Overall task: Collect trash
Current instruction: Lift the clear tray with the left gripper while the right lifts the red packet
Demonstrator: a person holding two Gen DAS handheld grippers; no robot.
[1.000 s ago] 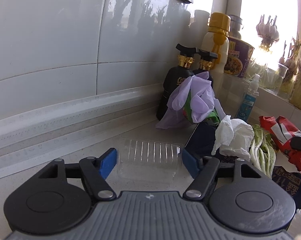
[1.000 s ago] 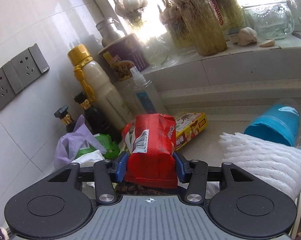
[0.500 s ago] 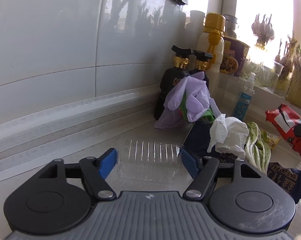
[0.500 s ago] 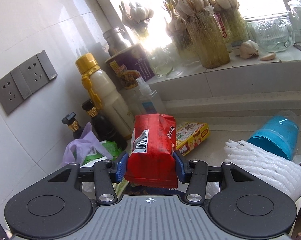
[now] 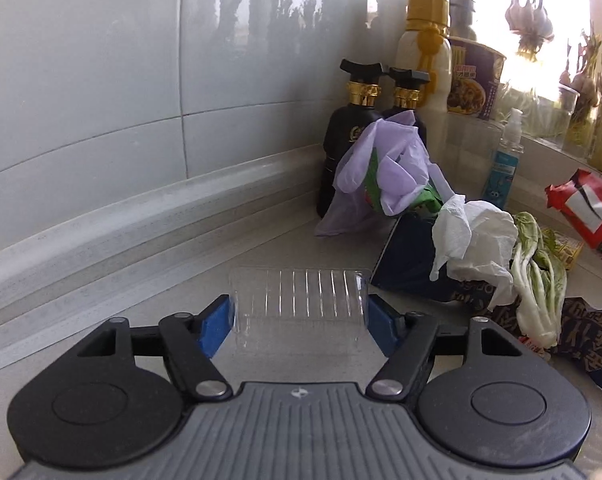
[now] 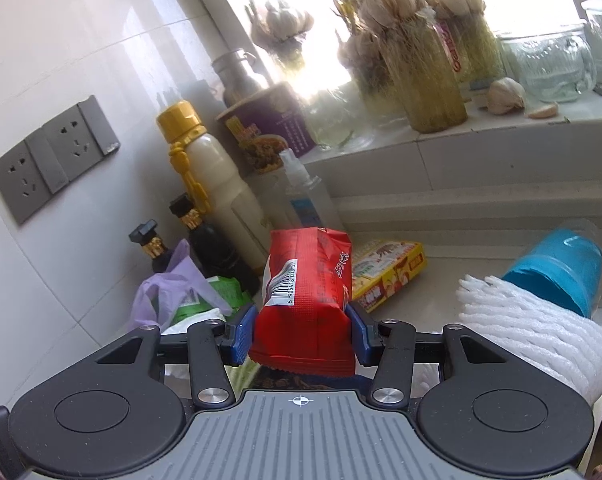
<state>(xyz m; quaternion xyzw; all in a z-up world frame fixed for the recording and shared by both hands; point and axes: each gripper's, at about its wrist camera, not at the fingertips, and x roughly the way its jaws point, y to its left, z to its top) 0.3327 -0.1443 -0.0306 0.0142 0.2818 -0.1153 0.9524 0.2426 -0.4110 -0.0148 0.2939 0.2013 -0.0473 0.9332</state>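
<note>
Clear plastic tray (image 5: 299, 306) empty, red packet (image 6: 305, 304) clamped

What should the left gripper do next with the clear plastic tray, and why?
Probably finish closing the left gripper on the clear plastic tray: its jaws have just been closing, and the tray sits between the blue pads on the counter, apparently touched but not yet lifted.

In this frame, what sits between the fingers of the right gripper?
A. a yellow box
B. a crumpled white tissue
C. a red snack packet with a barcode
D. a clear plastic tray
C: in the right wrist view the right gripper has its blue pads pressed against both sides of the red snack packet, barcode facing the camera.
</note>
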